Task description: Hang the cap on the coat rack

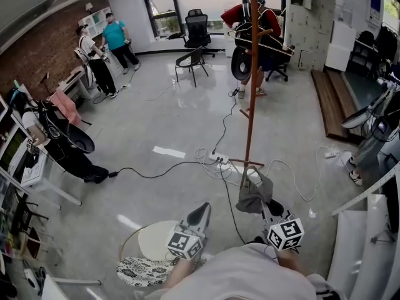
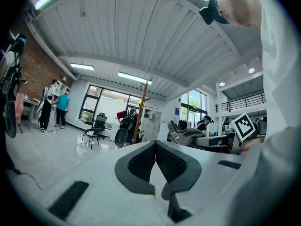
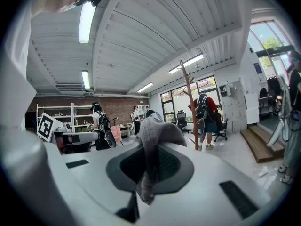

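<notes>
A grey cap (image 1: 254, 196) hangs from my right gripper (image 1: 267, 207), whose jaws are shut on its fabric low in the head view. In the right gripper view the cap (image 3: 154, 132) drapes between and over the dark pads (image 3: 171, 166). The coat rack (image 1: 251, 86), a tall brown wooden pole with pegs, stands just beyond the cap, its feet on the floor. It also shows far off as the coat rack (image 3: 190, 108) and the coat rack (image 2: 138, 118). My left gripper (image 1: 202, 210) is to the left of the cap, shut and empty, its pads (image 2: 141, 163) meeting.
Cables and a power strip (image 1: 220, 161) lie around the rack's base. A round white stool (image 1: 156, 239) with a patterned cloth (image 1: 140, 271) is at my lower left. A person with a backpack (image 1: 257, 27) stands behind the rack; chairs (image 1: 191, 60) and other people are farther off.
</notes>
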`<state>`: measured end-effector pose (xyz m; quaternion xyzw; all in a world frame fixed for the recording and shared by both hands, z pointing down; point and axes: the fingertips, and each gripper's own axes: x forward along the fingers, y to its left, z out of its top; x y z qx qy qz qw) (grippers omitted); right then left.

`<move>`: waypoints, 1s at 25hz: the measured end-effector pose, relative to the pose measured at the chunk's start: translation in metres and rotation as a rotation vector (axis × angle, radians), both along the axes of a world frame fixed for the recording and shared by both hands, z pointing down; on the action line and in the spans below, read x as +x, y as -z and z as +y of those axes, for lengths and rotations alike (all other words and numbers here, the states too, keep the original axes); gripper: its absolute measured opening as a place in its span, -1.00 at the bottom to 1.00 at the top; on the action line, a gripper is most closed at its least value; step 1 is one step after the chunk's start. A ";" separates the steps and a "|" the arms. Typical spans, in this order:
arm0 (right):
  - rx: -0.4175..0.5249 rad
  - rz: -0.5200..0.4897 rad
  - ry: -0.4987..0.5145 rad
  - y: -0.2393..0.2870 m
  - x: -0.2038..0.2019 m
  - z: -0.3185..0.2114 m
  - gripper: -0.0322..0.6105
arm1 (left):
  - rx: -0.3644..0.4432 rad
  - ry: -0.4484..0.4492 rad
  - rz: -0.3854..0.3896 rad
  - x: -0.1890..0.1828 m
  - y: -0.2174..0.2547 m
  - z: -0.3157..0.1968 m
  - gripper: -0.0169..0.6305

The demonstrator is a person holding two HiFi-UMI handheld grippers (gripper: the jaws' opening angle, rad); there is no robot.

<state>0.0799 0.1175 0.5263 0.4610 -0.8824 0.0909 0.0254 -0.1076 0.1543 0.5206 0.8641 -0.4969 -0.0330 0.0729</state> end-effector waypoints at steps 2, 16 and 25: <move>-0.004 0.001 0.003 -0.002 -0.003 -0.005 -0.84 | -0.002 0.009 0.003 -0.005 -0.001 -0.002 -0.92; -0.022 -0.008 0.031 -0.013 -0.015 -0.102 -0.84 | -0.038 0.069 -0.007 -0.024 -0.014 -0.080 -0.92; -0.006 -0.006 0.091 -0.004 0.003 -0.230 -0.84 | -0.017 0.114 -0.029 -0.005 -0.002 -0.208 -0.92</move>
